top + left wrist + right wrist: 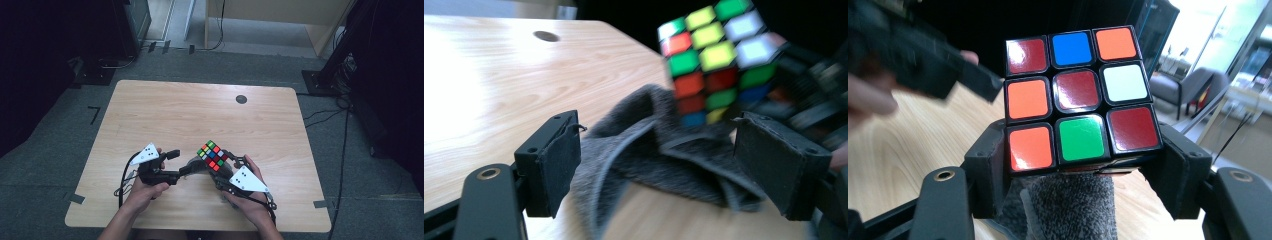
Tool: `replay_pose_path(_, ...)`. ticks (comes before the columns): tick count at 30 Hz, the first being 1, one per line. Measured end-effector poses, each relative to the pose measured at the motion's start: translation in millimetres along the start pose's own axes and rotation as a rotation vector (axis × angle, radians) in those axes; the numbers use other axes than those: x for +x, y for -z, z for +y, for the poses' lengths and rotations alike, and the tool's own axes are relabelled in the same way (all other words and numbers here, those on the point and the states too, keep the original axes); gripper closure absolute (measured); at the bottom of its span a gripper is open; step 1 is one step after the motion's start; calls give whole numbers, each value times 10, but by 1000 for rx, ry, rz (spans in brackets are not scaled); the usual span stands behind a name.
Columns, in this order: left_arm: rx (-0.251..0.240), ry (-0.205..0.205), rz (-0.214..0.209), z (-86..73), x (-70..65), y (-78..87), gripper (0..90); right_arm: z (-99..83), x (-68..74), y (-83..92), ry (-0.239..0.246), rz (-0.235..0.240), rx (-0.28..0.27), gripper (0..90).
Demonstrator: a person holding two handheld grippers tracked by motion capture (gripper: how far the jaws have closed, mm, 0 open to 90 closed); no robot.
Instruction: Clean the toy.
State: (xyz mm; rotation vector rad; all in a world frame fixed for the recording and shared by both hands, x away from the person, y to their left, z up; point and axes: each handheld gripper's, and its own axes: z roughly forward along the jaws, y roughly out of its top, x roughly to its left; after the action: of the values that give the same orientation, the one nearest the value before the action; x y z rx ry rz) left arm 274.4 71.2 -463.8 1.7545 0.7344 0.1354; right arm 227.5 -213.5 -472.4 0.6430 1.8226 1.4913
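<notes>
While the right gripper [1078,175] is pinching the cube [1079,97], the left gripper [674,165] is hanging spread.
Grey cloth [659,155] is lying between its jaws, blurring; cube's underside is hiding.

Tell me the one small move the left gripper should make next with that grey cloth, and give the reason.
Probably close the left gripper on the grey cloth. Its jaws stand open with the cloth bunched between them, pads not pressing it. The right gripper holds the cube above the table, cloth hanging below it, so gripping the cloth looks like the step before wiping.
</notes>
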Motion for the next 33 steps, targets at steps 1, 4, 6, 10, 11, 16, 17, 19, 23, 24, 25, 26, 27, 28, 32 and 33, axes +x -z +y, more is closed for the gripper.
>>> replay_pose_path(1,4,-24,15,-11,-17,-14,197,23,-1,13,-27,3,3,338)
replay_pose_path(4,14,-121,63,-37,-92,-47,200,103,6,31,-90,25,15,338)
replay_pose_path(6,22,-218,120,-60,-172,-71,202,166,16,36,-138,43,31,338)
replay_pose_path(10,18,-368,189,-107,-321,-120,199,272,57,31,-231,80,69,338)
replay_pose_path(11,11,-387,199,-113,-349,-129,199,284,65,28,-245,83,76,338)
replay_pose_path(16,-12,-487,244,-132,-458,-144,191,323,103,2,-348,105,126,338)
replay_pose_path(17,-20,-506,250,-139,-476,-148,191,329,108,-4,-366,107,135,338)
replay_pose_path(19,-33,-536,256,-153,-508,-153,194,343,121,-13,-396,114,151,338)
replay_pose_path(23,-43,-588,261,-176,-554,-164,230,360,144,-33,-437,120,190,338)
replay_pose_path(24,-46,-596,260,-179,-563,-164,236,360,149,-39,-446,123,198,337)
replay_pose_path(25,-50,-602,258,-181,-571,-164,242,359,154,-46,-459,129,207,337)
replay_pose_path(26,-53,-609,259,-183,-579,-162,251,355,157,-55,-470,135,215,337)
replay_pose_path(27,-58,-618,262,-184,-586,-161,266,352,164,-61,-479,139,226,337)
replay_pose_path(28,-60,-624,260,-187,-591,-162,282,348,166,-69,-483,143,234,337)
replay_pose_path(32,-53,-653,266,-198,-603,-164,314,344,145,-74,-531,147,247,337)
replay_pose_path(33,-53,-655,267,-203,-607,-166,315,342,136,-73,-542,149,250,337)
